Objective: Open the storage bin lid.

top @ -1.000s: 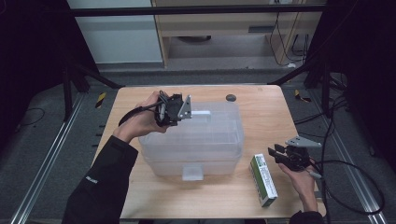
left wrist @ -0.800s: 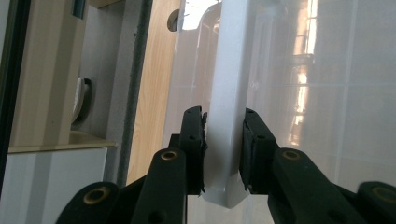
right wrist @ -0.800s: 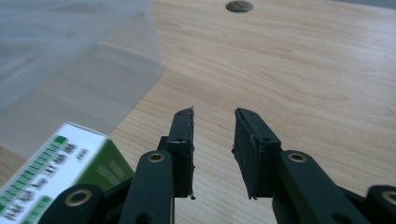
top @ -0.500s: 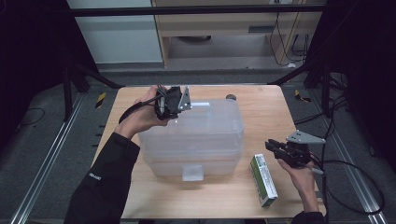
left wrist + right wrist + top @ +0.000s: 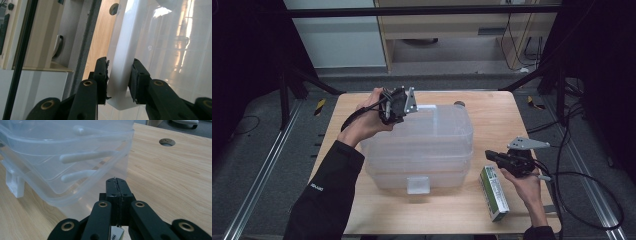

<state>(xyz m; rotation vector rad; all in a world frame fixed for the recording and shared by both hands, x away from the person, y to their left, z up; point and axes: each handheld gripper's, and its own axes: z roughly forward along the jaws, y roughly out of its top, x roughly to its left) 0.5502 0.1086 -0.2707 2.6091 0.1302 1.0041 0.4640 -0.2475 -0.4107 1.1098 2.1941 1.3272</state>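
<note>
Looking at your left gripper (image 5: 119, 82), it's got its pads either side of the white latch handle (image 5: 123, 62) on the far end of the stacked clear plastic bins (image 5: 422, 145), jaws just easing wider, so it's hard to call whether the pads are pressing on it. Those bins sit mid-table (image 5: 492, 107), upside down. Your right gripper (image 5: 117, 192) is pressed fully together on nothing, held near the bins' right side, just above the green box (image 5: 493, 192) lying by the table's front edge.
</note>
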